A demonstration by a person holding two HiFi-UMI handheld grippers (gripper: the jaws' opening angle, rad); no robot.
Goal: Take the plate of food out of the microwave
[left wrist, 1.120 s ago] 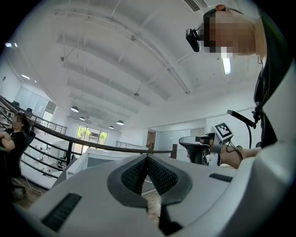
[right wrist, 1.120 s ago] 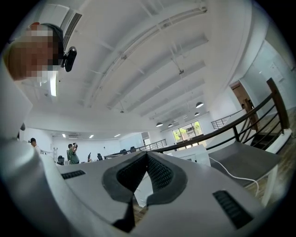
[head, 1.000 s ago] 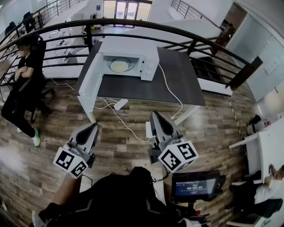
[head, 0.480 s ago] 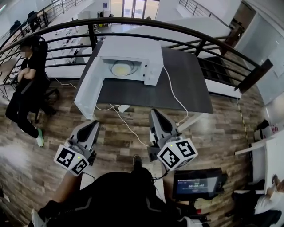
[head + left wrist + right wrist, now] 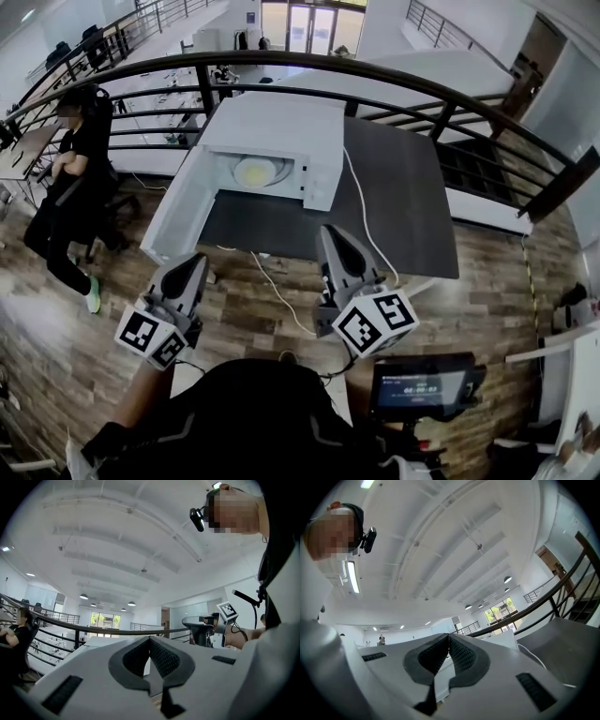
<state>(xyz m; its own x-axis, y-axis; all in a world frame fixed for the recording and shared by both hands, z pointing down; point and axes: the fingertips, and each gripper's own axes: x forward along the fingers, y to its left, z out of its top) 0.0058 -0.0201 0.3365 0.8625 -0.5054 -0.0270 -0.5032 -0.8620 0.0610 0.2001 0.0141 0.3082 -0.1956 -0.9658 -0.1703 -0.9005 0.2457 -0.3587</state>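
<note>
Approach is the step in hand: we stand short of the table point(image 5: 403, 216), and nothing is grasped yet. Our left tongs point(image 5: 194, 264) are pressed together with nothing between the pads. Our right tongs point(image 5: 330, 236) are likewise closed and empty. Both pairs point ahead and tilt upward. The microwave point(image 5: 281, 122) sits well ahead of both tips, its door point(image 5: 176, 214) swung wide on the left tongs' side. The plate point(image 5: 255, 172) lies inside the cavity, ahead of and between the two tips, somewhat nearer the left tongs' line. Next, we judge, we need to step closer and spread one pair of jaws. Then we level them with the plate's rim and reach into the cavity past the open door, keeping the plate flat so the food does not slide.
</note>
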